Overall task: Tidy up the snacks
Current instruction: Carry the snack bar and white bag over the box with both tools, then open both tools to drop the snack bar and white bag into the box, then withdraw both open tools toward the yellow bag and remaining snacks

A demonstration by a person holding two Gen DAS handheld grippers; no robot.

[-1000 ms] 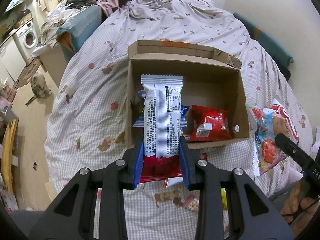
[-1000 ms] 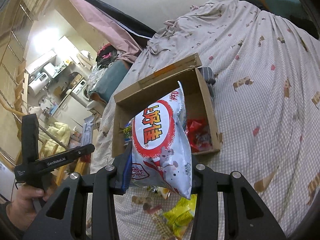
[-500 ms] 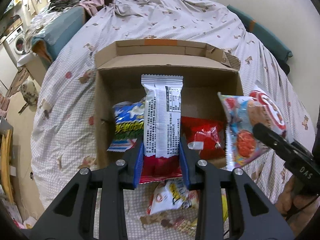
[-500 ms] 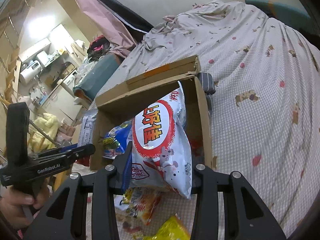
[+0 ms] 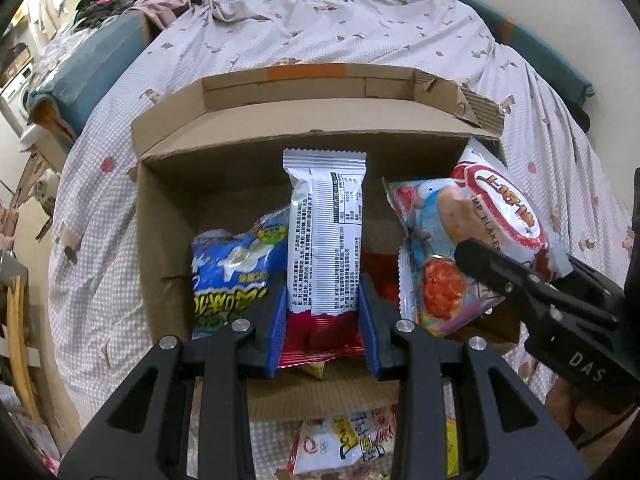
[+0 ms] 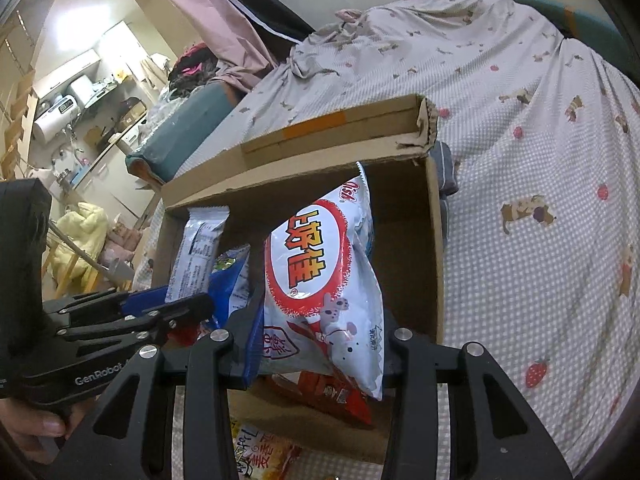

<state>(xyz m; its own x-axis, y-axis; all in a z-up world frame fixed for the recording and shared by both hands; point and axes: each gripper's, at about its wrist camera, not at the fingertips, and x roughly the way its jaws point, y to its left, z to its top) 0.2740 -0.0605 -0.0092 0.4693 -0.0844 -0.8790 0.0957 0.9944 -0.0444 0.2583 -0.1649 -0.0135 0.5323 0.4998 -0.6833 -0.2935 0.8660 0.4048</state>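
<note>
Over the open cardboard box (image 5: 256,184) on the bed (image 5: 360,32), both tongs carry a snack apiece, each packet held upright by its lower end so it can, I judge, be lowered straight in among those already packed. The left tongs (image 5: 323,320) are clamped part-way closed on a long white wrapper with a red foot (image 5: 326,236), its top clear of the box's far wall. The right tongs (image 6: 316,344) pinch the bottom of a white shrimp-flake bag (image 6: 320,280) with a red ring, which hangs nearer the box's right wall.

Inside the box I count two settled packets: a blue bag (image 5: 232,276) toward the left wall and a red pack (image 6: 336,394) low on the floor, mostly hidden. On the bed at the box's near edge lies at least one loose packet (image 5: 352,444) not yet packed; others may sit beyond the frame. Two tongs, two carried snacks, one box.
</note>
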